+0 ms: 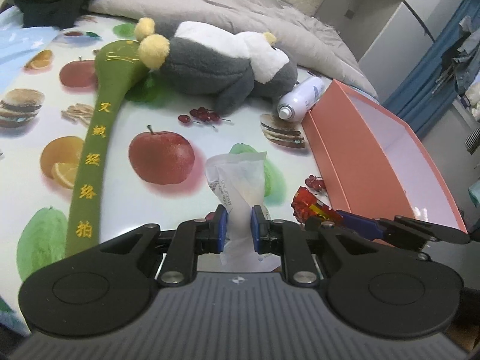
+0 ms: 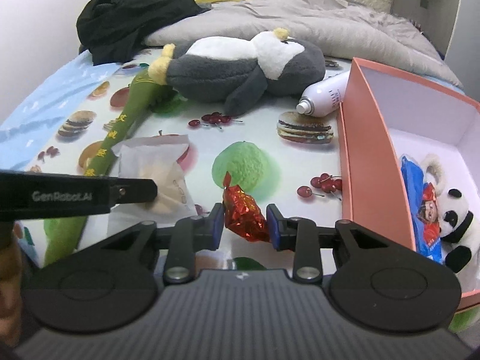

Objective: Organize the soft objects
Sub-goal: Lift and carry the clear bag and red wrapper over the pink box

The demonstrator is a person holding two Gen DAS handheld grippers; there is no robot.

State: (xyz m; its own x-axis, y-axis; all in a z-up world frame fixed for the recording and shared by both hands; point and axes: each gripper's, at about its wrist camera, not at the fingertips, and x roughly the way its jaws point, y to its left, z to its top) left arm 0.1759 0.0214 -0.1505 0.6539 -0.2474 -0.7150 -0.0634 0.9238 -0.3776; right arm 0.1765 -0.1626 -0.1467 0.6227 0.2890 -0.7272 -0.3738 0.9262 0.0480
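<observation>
Between the left gripper (image 1: 237, 228) fingers, a "MAKEUP PUFF" pouch (image 1: 238, 180) is pinched; right gripper (image 2: 245, 225) fingers clamp red foil (image 2: 244, 210).

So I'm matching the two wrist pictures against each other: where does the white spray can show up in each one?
Left wrist view: the white spray can lies right of centre, upper half, between the grey penguin plush and the pink box.
Right wrist view: the can lies right of centre, its far end against the box wall.
Shared landmark: the penguin plush, just left of the can.
</observation>
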